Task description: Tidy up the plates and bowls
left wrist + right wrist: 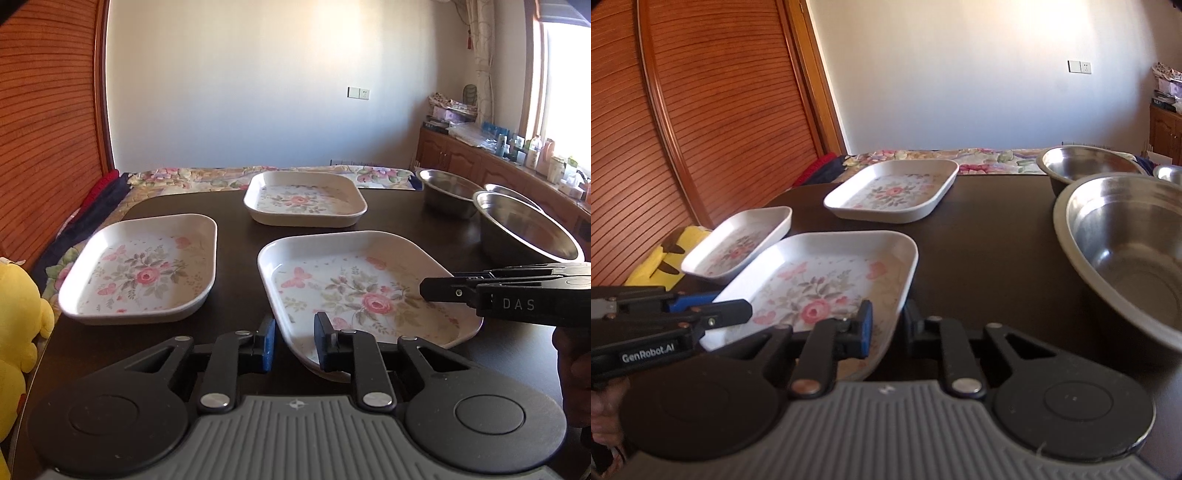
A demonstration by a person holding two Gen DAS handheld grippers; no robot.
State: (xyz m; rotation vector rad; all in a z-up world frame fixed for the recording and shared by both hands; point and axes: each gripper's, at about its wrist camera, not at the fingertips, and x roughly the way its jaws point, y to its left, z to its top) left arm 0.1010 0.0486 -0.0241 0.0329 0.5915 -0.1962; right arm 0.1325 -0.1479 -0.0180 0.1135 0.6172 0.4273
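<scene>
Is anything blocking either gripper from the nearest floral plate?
Nothing visible. The left gripper is open, its fingers either side of the nearest plate's near-left rim. The right gripper is open astride the near-right rim. The other plates and steel bowls lie apart.

left wrist: low, near, forward | right wrist: same | shared: table [388, 221]

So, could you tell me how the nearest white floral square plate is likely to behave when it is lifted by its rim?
The nearest white floral square plate looks rigid, so it should probably stay flat. Its glossy glaze may slip in a one-sided pinch. Both the left tool and right tool straddle its rim, which likely limits tilting.
</scene>
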